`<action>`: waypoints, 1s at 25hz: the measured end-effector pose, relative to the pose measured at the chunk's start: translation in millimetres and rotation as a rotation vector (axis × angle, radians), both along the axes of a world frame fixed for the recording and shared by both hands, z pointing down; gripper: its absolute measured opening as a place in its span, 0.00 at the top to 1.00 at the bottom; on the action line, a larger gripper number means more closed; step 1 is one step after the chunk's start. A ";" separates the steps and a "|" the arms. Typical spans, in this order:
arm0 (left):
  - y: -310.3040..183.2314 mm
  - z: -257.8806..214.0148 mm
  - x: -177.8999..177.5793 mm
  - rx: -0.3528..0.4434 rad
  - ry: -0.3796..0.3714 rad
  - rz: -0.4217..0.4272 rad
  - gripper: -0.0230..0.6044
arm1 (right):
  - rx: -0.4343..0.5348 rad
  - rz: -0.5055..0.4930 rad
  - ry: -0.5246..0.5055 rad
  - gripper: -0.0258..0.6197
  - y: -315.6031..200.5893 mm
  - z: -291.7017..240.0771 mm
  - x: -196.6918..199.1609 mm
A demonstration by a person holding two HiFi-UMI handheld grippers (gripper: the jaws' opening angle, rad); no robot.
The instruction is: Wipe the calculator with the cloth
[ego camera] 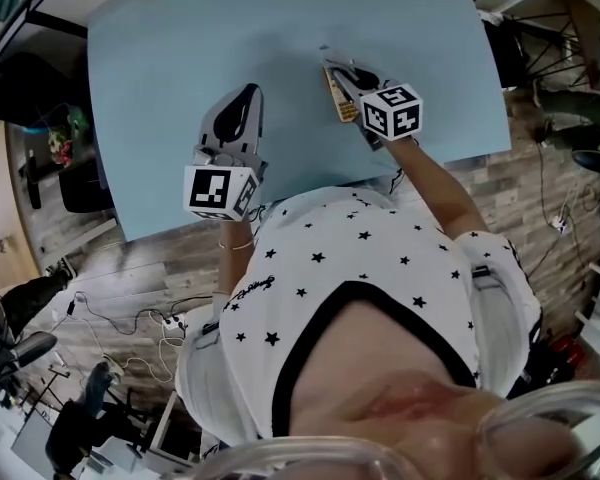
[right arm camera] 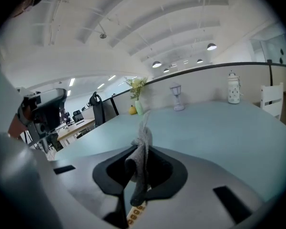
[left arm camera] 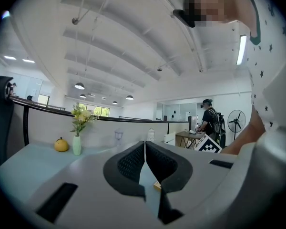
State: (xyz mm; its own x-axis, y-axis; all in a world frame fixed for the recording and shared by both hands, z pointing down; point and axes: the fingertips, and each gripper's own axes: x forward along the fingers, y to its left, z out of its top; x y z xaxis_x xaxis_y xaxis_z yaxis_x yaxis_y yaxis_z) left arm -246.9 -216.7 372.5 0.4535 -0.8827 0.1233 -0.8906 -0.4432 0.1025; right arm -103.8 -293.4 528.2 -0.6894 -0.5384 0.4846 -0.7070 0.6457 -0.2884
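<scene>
Star-printed shirt (ego camera: pixel 350 258) fills the bottom of the head view; above it the pale blue desk (ego camera: pixel 180 58) takes the upper frame. The calculator (ego camera: pixel 341 101) lies on the desk right of centre, partly under the right gripper (ego camera: pixel 342 74). The left gripper (ego camera: pixel 247 96) hovers left of centre, well apart from it. The right gripper view shows what the head view hides: the right gripper (right arm camera: pixel 141 151) has its fingers clenched on a bunched grey cloth (right arm camera: pixel 144 135), one tuft sticking up and a tail drooping toward the calculator (right arm camera: pixel 135 213) keys at the bottom edge. In the left gripper view the left gripper (left arm camera: pixel 145 144) has its fingers pressed together on nothing; only here does a vase (left arm camera: pixel 76 144) show at the desk's far edge, lower left. The cloth looks soft, light and limp, so it should drag flat under pressure. The calculator seems light and stiff and may skate on the smooth desk; pinning an edge clear of the keys would likely steady it.
</scene>
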 end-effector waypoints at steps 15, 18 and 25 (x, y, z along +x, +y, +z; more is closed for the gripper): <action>-1.4 0.8 -34.4 0.014 0.049 0.037 0.91 | -0.067 0.015 0.207 0.89 -0.3 57.4 -13.2; -2.0 -0.4 -36.7 0.013 0.051 0.035 0.91 | -0.079 0.039 0.202 0.89 -4.2 58.0 -8.1; -1.0 -0.4 -31.1 0.008 0.042 0.044 0.91 | -0.081 0.099 0.218 0.89 -15.4 59.5 20.6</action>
